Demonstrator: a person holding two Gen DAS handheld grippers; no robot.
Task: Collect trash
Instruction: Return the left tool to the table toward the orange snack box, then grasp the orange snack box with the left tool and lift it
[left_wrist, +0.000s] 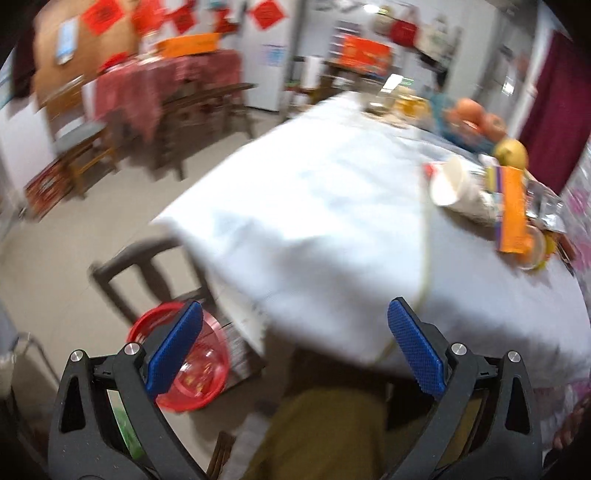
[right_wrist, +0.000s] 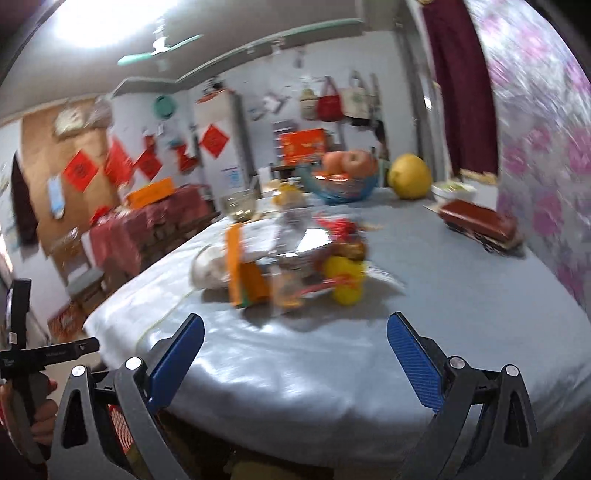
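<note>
Both views motion-blurred; detail poor.

Left gripper (left_wrist: 295, 347): jaws spread wide, nothing between them. It hangs over the near table (left_wrist: 314, 192) edge. Below and to its left, on the floor beside a chair (left_wrist: 147, 266), sits a red basin (left_wrist: 199, 373), partly hidden by the left finger. Probably the bin for the trash, though that is my guess. Trash pile lies ahead and far right of this gripper, well apart from it: a tipped paper cup (left_wrist: 452, 181) and an orange box (left_wrist: 511, 210) show clearest.

Right gripper (right_wrist: 295, 354): jaws also wide apart, empty. The pile sits straight ahead of it, near but not touching: orange box (right_wrist: 243, 269), cup (right_wrist: 210, 269), silvery wrapper (right_wrist: 306, 243), yellow pieces (right_wrist: 345, 280). Farther ahead: fruit bowl (right_wrist: 343, 188), pomelo (right_wrist: 410, 177). Ahead-right: red box (right_wrist: 478, 221).

Judged stage: approach, no item picked yet.

Risks:
- Pile is tangled; closing on the box may drag the wrapper or knock the cup off the table edge.
- Foil wrapper is thin and slippery, so likely to slide out of flat pads.
- Cup is soft; a hard squeeze crushes it.
- The cloth is loose; a low pinch could catch and pull it.
- Overreach could mistake the fruit or red box for trash.
- The basin is low and half hidden; a drop may miss.
</note>
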